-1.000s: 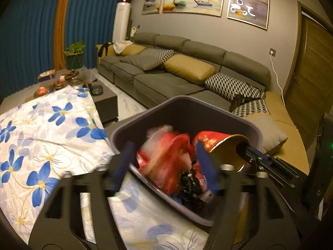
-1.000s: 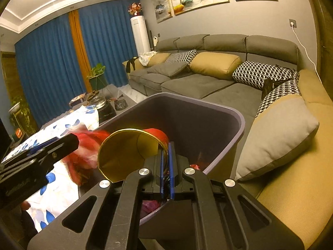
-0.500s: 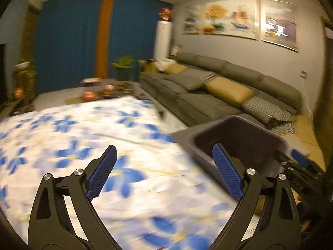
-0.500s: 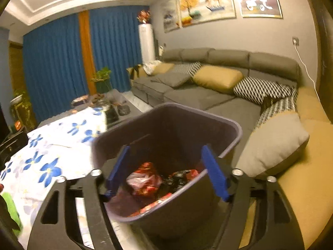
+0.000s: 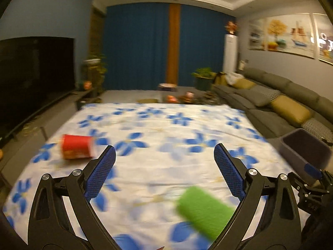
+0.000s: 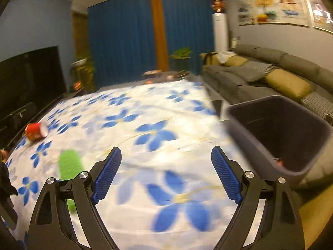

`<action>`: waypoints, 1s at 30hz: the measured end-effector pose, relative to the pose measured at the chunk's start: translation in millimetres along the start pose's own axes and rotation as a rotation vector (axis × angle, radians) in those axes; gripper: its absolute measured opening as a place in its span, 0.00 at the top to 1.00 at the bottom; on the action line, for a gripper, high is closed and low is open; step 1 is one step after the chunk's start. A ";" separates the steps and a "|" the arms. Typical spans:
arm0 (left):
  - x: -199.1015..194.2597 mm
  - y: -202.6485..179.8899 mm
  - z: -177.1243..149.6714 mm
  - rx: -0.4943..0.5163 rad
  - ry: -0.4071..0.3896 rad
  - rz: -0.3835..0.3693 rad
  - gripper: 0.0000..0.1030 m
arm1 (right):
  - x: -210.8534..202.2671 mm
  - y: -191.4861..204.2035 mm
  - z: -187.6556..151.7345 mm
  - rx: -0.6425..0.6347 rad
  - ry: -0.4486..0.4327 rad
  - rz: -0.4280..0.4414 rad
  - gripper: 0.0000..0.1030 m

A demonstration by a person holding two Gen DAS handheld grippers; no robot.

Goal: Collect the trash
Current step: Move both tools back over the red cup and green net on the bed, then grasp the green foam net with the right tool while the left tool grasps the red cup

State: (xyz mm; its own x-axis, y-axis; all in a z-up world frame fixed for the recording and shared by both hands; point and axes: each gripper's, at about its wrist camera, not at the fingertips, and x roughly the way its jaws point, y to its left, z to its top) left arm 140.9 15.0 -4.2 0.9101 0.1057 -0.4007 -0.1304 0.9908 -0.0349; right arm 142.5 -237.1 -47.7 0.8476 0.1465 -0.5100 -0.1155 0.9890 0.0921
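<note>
A red paper cup (image 5: 77, 146) (image 6: 35, 131) lies on its side on the white cloth with blue flowers (image 5: 166, 125) (image 6: 145, 108), far left. A green wrapper-like thing (image 5: 205, 210) (image 6: 69, 166) lies nearer on the cloth, blurred. My left gripper (image 5: 164, 166) hangs open above the cloth, between the cup and the green thing, with nothing in it. My right gripper (image 6: 166, 170) hovers over the cloth with its jaws opening and nothing between them. The dark grey trash bin (image 5: 301, 148) (image 6: 281, 125) stands to the right with some red trash at its bottom.
A long grey sofa (image 6: 270, 73) with yellow and patterned cushions runs along the right wall behind the bin. A dark TV screen (image 5: 35, 73) fills the left side. Beyond the cloth, a low table (image 5: 183, 98) holds small items in front of blue curtains and potted plants.
Both grippers let go of their trash into the bin, a red wrapper from the left and a red-and-gold cup from the right. Both opened wide and swung left over the flowered cloth.
</note>
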 end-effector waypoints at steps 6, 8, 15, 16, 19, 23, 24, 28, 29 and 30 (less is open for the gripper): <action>-16.0 71.1 -6.4 -0.070 -0.008 0.084 0.09 | 8.2 46.9 -5.0 -0.078 0.040 0.053 0.17; -20.4 90.1 -9.1 -0.093 -0.011 0.103 0.09 | 8.4 56.1 -8.5 -0.099 0.046 0.056 0.17; -27.2 127.8 -20.1 -0.129 -0.005 0.158 0.09 | 14.6 75.2 -13.5 -0.112 0.082 0.060 0.17; -27.9 132.6 -21.5 -0.136 -0.003 0.164 0.09 | 15.6 76.7 -14.6 -0.113 0.087 0.059 0.17; -27.8 141.5 -25.5 -0.152 -0.003 0.172 0.09 | 20.7 81.7 -17.3 -0.122 0.111 0.063 0.17; -25.5 148.0 -30.5 -0.150 -0.004 0.177 0.09 | 26.5 85.6 -19.9 -0.139 0.127 0.066 0.17; -23.2 148.6 -31.6 -0.149 -0.001 0.177 0.09 | 27.9 85.5 -21.0 -0.142 0.132 0.066 0.17; -13.7 153.2 -35.3 -0.168 0.027 0.163 0.09 | 37.1 84.8 -25.0 -0.131 0.177 0.092 0.17; -12.0 153.6 -35.6 -0.171 0.030 0.164 0.09 | 38.3 86.5 -25.6 -0.128 0.184 0.108 0.17; -9.2 154.4 -35.5 -0.173 0.034 0.167 0.09 | 39.4 89.9 -25.9 -0.131 0.189 0.122 0.17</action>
State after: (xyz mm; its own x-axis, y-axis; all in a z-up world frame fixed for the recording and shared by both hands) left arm 98.5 164.0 -38.4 0.8566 0.2613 -0.4449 -0.3465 0.9303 -0.1207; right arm 152.1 -141.9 -81.6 0.7126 0.2536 -0.6541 -0.2878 0.9560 0.0571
